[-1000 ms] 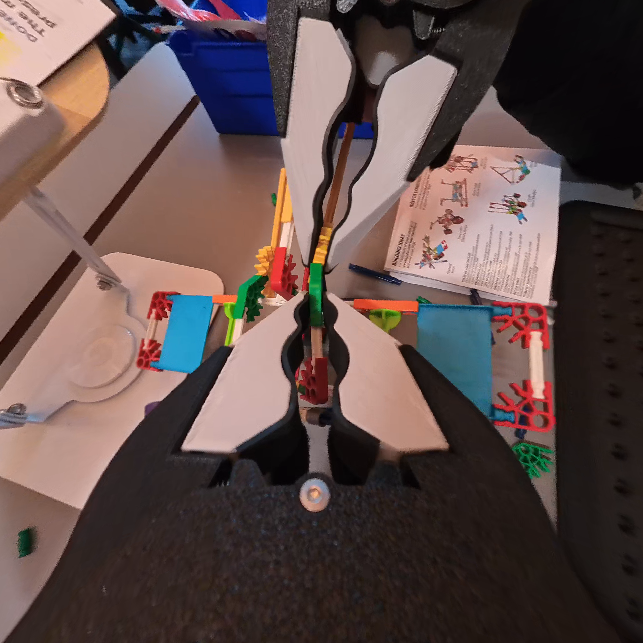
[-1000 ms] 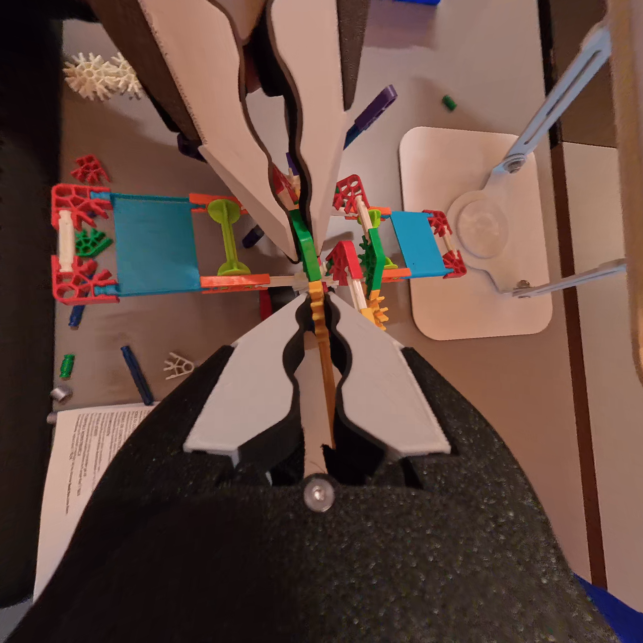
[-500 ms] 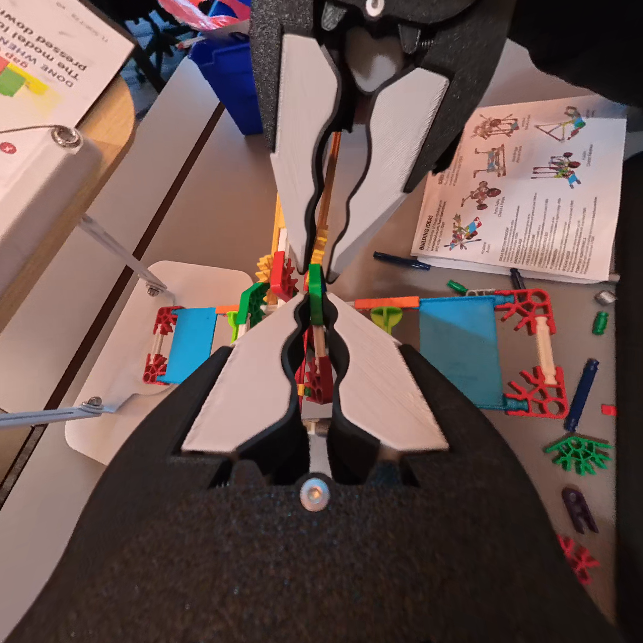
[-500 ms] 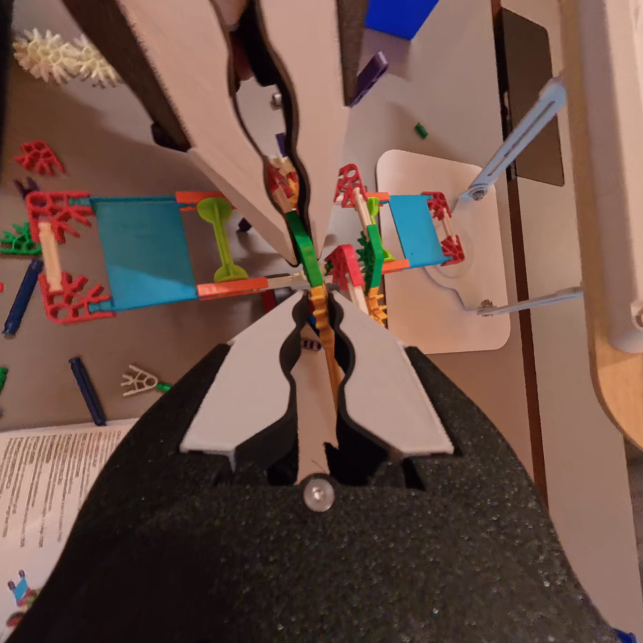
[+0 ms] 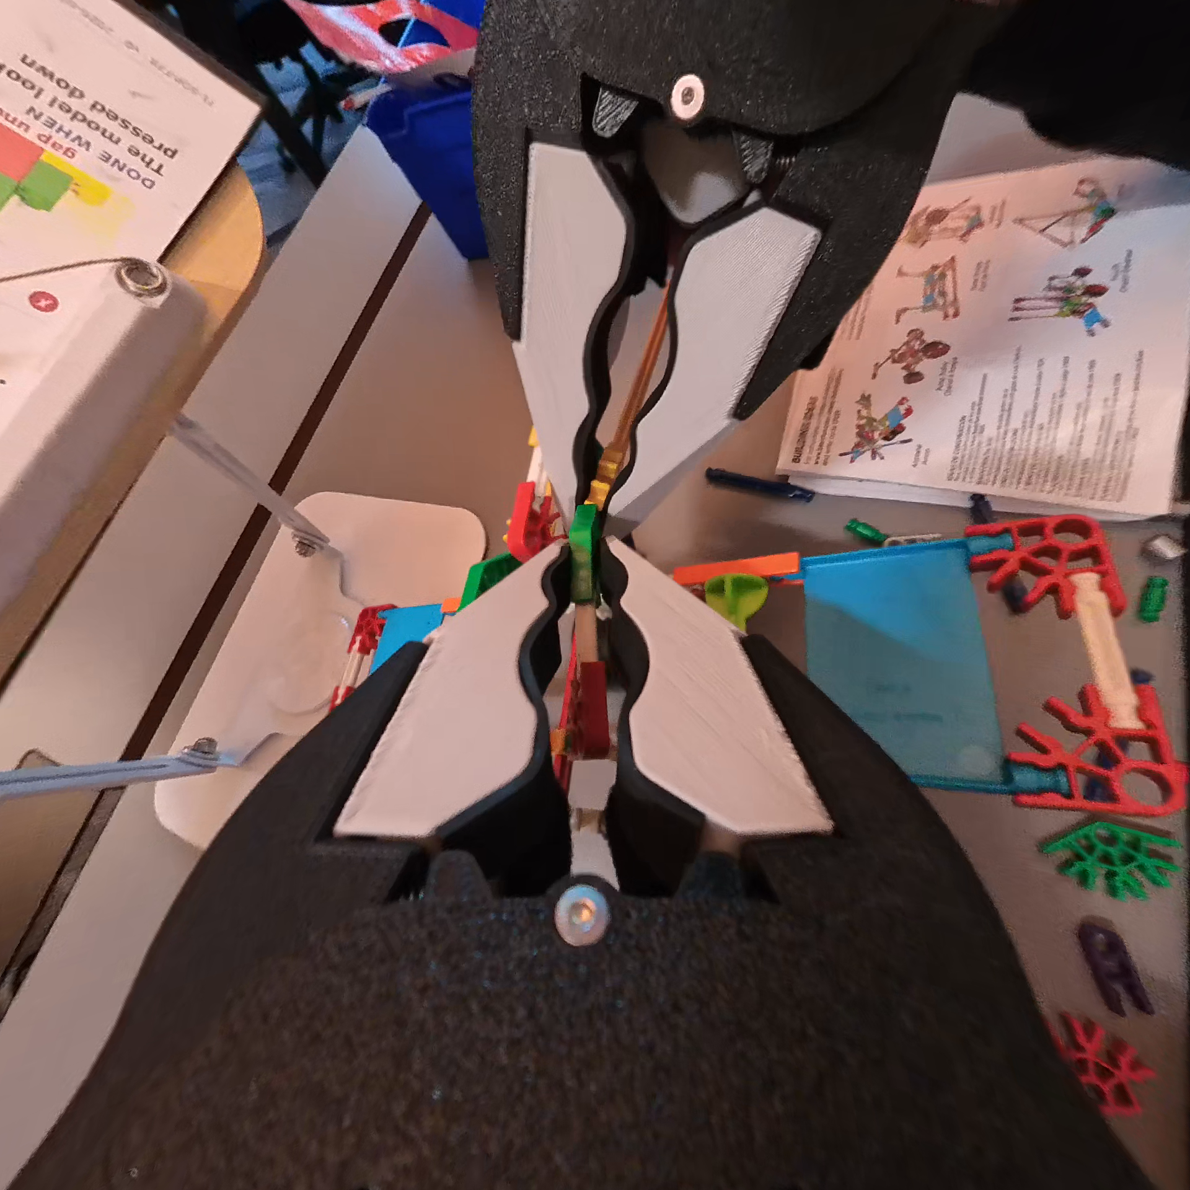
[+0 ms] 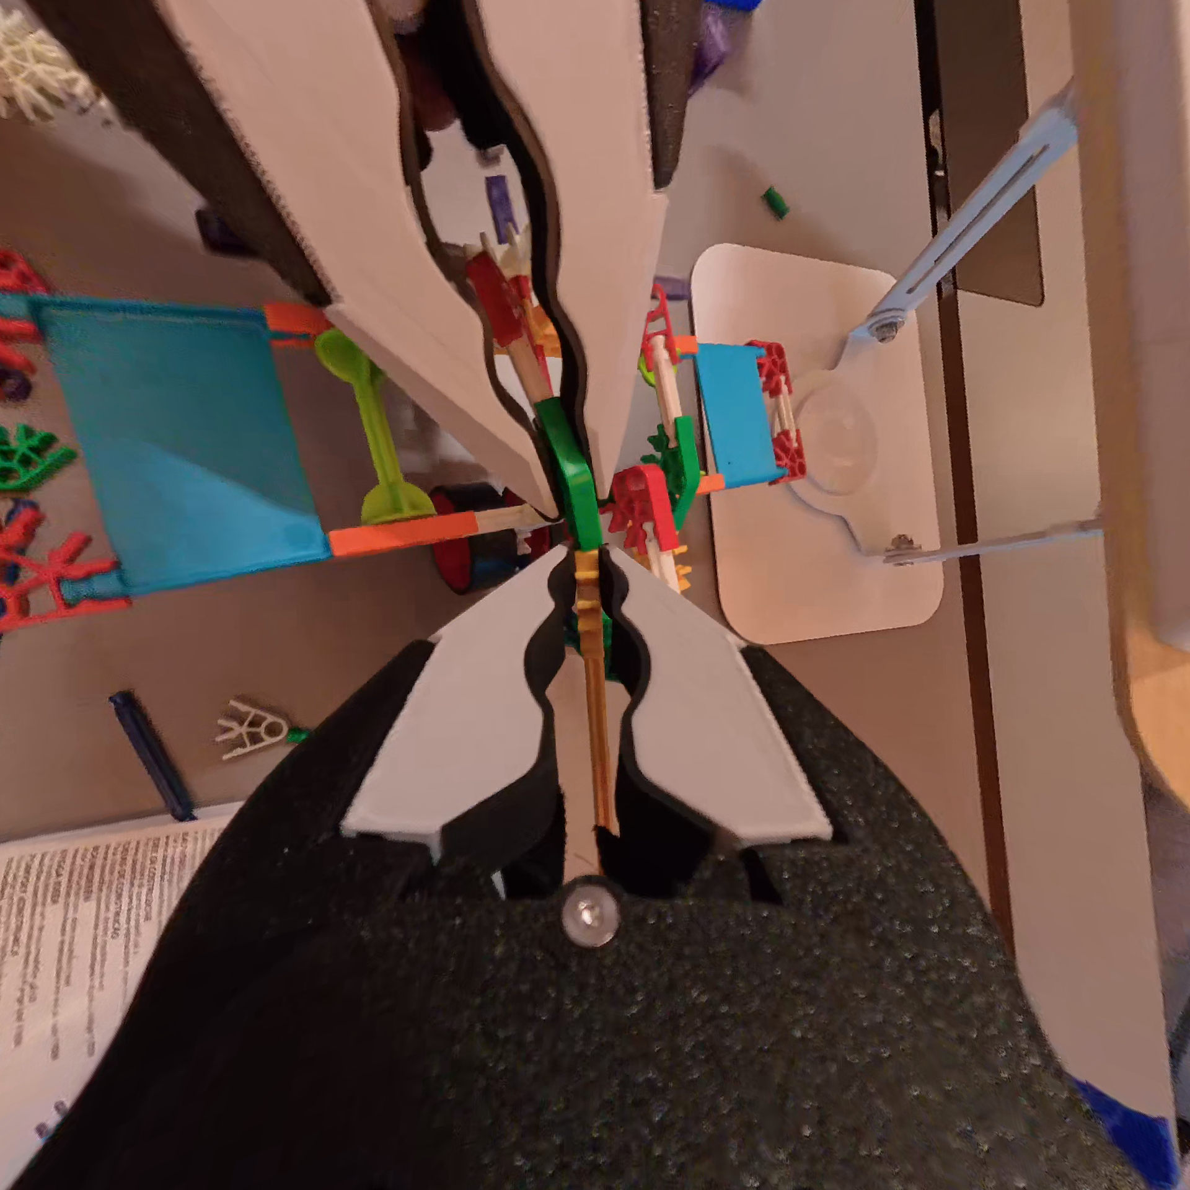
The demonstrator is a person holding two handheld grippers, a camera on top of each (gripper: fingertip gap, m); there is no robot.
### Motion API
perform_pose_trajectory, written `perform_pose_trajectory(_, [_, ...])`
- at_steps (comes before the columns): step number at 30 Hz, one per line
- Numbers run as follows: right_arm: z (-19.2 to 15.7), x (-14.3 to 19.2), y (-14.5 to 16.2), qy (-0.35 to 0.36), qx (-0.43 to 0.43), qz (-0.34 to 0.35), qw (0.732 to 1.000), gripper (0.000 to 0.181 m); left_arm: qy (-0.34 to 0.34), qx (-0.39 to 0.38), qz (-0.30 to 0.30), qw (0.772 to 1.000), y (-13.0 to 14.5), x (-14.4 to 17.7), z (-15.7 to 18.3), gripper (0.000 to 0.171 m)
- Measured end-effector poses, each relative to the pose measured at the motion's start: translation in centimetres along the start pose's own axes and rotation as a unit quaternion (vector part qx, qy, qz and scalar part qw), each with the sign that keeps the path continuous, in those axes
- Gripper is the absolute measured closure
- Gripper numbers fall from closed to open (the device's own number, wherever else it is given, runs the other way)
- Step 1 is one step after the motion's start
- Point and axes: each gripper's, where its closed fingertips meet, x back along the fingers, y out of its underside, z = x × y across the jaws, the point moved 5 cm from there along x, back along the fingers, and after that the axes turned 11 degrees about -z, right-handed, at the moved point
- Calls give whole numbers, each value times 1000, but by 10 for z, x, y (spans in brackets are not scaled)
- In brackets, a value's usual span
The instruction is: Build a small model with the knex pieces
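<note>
White-padded and black-bodied, the left gripper (image 5: 585,554) fills the lower centre of the left wrist view. Its jaws are clamped on a green connector (image 5: 583,552) at their tips, with a cream rod (image 5: 587,634) and a red connector (image 5: 591,705) running back between the pads.

Left to right in that view:
- Upper left: a printed card (image 5: 96,109) on a wooden surface.
- Centre left: a white base plate (image 5: 393,534) with metal brackets, on the grey table (image 5: 412,399).
- Centre: the toy model (image 5: 901,650) of coloured rods, connectors and blue panels, held between the two grippers above the table.
- Upper centre: the right gripper (image 5: 602,496), pointing down toward the left one, tips nearly touching.
- Upper right: an instruction sheet (image 5: 1004,335).
- Lower right: loose green, purple and red pieces on the table.

In the right wrist view the right gripper (image 6: 587,566) occupies the lower centre. Its jaws are closed on a yellow rod (image 6: 595,721), whose forward end meets the green connector (image 6: 576,483). The left gripper (image 6: 570,496) descends from the top of the frame. A red and black part, possibly a wheel (image 6: 476,541), sits left of centre behind the model; blur prevents confirmation.
</note>
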Motion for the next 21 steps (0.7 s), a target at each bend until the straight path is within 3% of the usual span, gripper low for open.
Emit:
perform_pose_trajectory(11, [1, -11, 5, -16, -151, 45, 987, 178, -113, -44, -35, 992, -1, -8, 3, 168])
perform_pose_trajectory(21, [4, -14, 4, -39, -307, 129, 942, 179, -194, -56, -49, 978, -6, -9, -1, 168])
